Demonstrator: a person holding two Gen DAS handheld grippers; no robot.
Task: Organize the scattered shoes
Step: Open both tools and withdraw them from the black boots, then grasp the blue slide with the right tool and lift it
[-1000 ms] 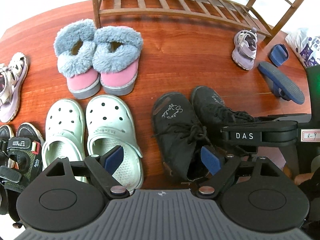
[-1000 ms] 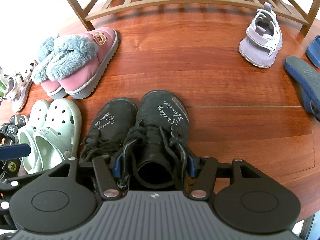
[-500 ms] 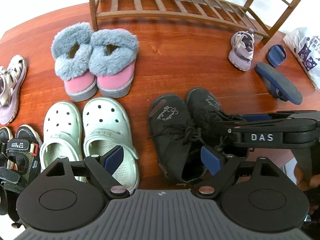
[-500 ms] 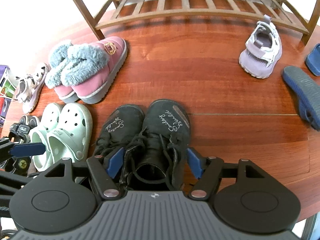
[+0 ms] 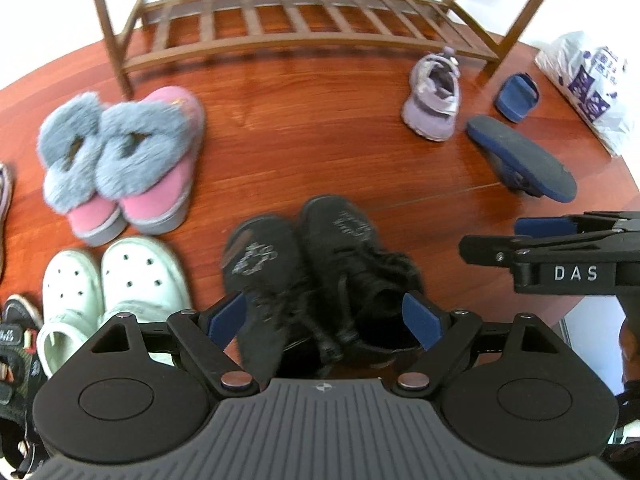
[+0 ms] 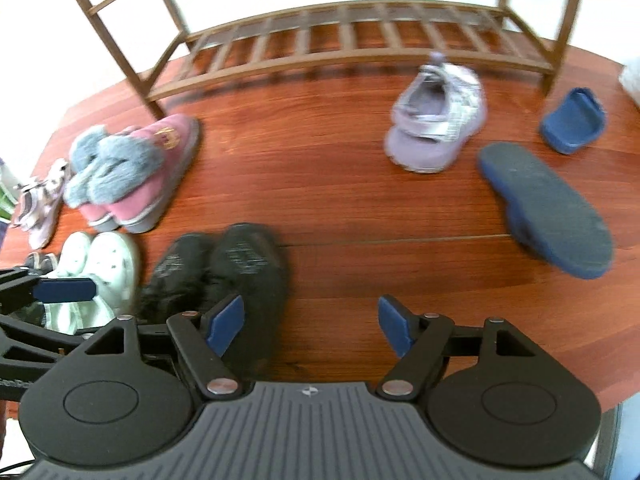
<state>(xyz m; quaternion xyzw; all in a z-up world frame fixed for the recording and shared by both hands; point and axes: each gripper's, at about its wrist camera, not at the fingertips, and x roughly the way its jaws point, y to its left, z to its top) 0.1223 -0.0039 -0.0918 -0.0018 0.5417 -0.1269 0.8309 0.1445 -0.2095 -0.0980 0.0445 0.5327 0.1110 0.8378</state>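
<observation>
A pair of black lace-up boots (image 5: 320, 264) stands side by side on the red wooden floor. My left gripper (image 5: 324, 318) is open, with one blue pad on each side of the boots' ankle ends. The frame is blurred, so contact cannot be judged. In the right wrist view the same boots (image 6: 224, 272) lie at lower left. My right gripper (image 6: 310, 320) is open over bare floor, its left fingertip (image 6: 224, 320) beside the nearer boot. From the left wrist view that right gripper (image 5: 560, 248) is seen side-on to the right of the boots.
A wooden shoe rack (image 5: 304, 12) stands at the back. Pink furry slippers (image 5: 120, 160), white clogs (image 5: 112, 280) and strapped sandals (image 5: 16, 344) lie left. A lilac sneaker (image 6: 436, 124), an overturned blue slipper (image 6: 544, 204), its mate (image 6: 572, 120) and a plastic bag (image 5: 588, 84) lie right.
My right gripper has let go of the right black boot, opened wide and drawn off to the right. My left gripper has swung right, so both boots now sit between its fingers.
</observation>
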